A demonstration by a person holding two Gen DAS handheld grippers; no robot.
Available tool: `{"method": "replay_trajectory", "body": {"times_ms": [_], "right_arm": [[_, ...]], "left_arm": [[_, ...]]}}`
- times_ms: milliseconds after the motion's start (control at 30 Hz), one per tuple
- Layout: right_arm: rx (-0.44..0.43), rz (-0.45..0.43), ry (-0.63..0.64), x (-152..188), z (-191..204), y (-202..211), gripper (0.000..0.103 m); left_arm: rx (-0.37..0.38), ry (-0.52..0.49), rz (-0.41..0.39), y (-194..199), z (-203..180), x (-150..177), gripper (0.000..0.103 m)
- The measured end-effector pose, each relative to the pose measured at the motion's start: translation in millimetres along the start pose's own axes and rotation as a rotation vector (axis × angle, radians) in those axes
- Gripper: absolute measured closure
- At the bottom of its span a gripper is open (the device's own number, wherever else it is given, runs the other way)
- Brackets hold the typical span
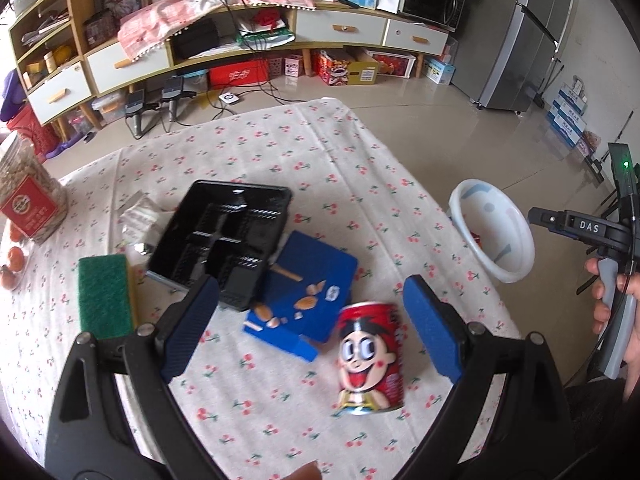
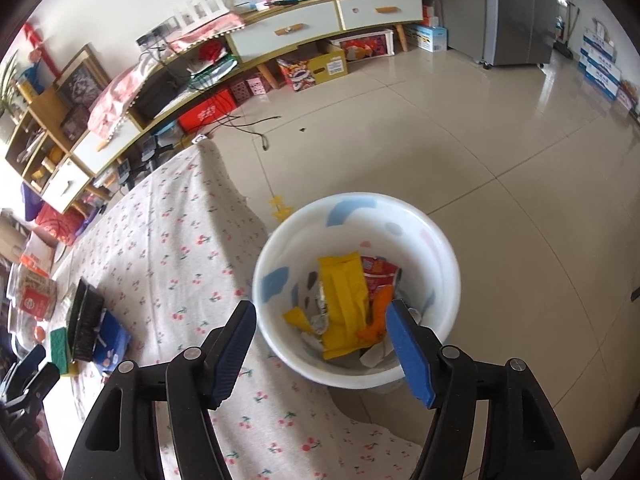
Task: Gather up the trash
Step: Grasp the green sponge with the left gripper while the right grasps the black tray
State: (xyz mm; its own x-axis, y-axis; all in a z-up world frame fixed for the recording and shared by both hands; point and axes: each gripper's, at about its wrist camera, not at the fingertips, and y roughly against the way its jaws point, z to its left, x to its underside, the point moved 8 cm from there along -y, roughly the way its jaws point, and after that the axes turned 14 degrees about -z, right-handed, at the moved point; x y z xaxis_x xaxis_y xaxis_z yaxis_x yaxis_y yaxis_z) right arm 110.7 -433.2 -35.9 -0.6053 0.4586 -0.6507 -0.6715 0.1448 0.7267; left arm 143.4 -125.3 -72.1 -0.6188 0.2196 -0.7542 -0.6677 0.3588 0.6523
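A red drink can (image 1: 370,358) with a cartoon face stands on the cherry-print tablecloth (image 1: 280,152). My left gripper (image 1: 312,312) hangs open just above it, the can near its right finger, nothing between the pads. Behind lie a blue board (image 1: 320,276) strewn with nut shells (image 1: 308,302) and a black plastic tray (image 1: 228,236). My right gripper (image 2: 320,344) is open over the white bin (image 2: 436,240) on the floor beside the table. Inside the bin lie a yellow wrapper (image 2: 344,300), a red packet (image 2: 380,274) and an orange scrap (image 2: 378,316).
A green sponge (image 1: 106,294), a jar of nuts (image 1: 28,196) and small oranges (image 1: 14,260) sit at the table's left. A clear wrapper (image 1: 138,220) lies beside the tray. The right hand's tool (image 1: 608,248) shows at the right edge. Tiled floor and a TV cabinet (image 1: 340,28) lie beyond.
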Motion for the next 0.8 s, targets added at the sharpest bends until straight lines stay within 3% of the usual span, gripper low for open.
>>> {"method": "replay_trajectory", "body": {"times_ms": [800], "right_arm": [[-0.109, 0.037, 0.178, 33, 114, 6, 0.028]], "left_arm": [[-0.183, 0.166, 0.062, 26, 147, 37, 0.009]]}}
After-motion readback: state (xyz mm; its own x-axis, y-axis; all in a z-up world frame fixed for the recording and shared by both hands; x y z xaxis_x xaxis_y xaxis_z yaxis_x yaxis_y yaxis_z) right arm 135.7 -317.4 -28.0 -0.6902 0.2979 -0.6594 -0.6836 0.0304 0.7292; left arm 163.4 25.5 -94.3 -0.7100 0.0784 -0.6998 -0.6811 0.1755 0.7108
